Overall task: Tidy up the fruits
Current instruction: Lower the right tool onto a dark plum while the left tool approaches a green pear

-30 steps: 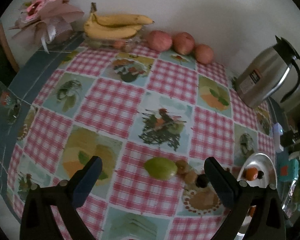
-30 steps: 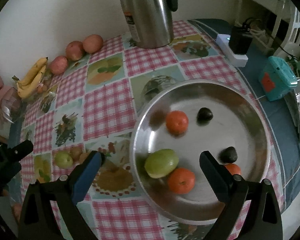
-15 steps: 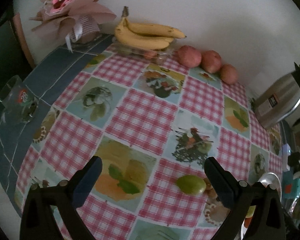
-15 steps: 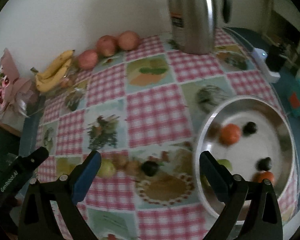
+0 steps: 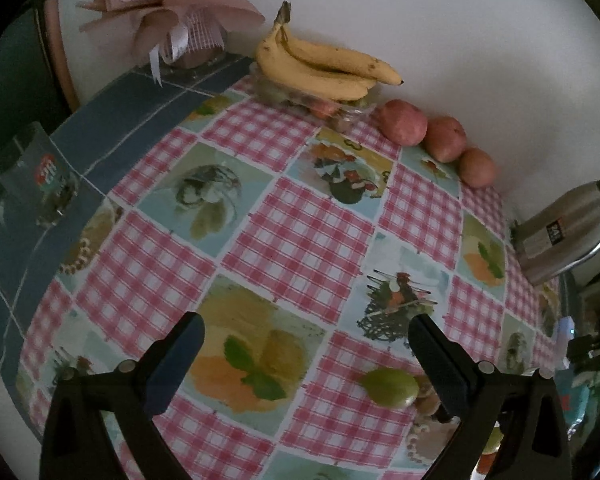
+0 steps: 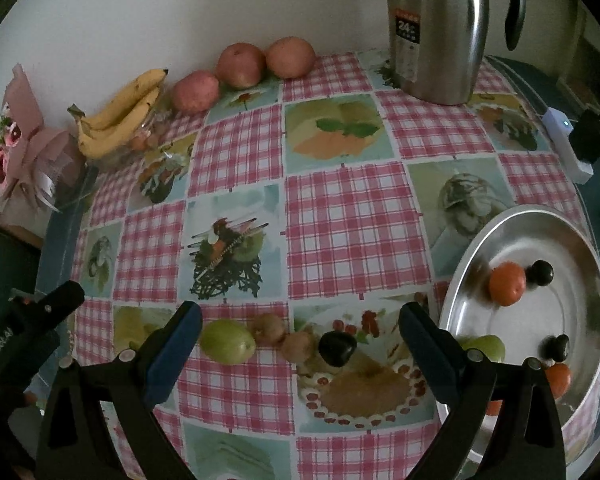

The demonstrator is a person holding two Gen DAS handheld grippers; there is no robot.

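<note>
On a checked tablecloth (image 6: 340, 216), both the left gripper (image 5: 306, 340) and right gripper (image 6: 300, 328) hang wide open and empty above a green fruit (image 6: 227, 341) beside a steel bowl (image 6: 588, 248).

Home dining table, checked tablecloth (image 6: 340, 216), bananas (image 5: 324, 68), thermos (image 6: 436, 28)

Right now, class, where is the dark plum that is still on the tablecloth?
In the right wrist view, the dark plum lies low between the open fingers, beside a small brown fruit, left of the steel bowl.
</note>
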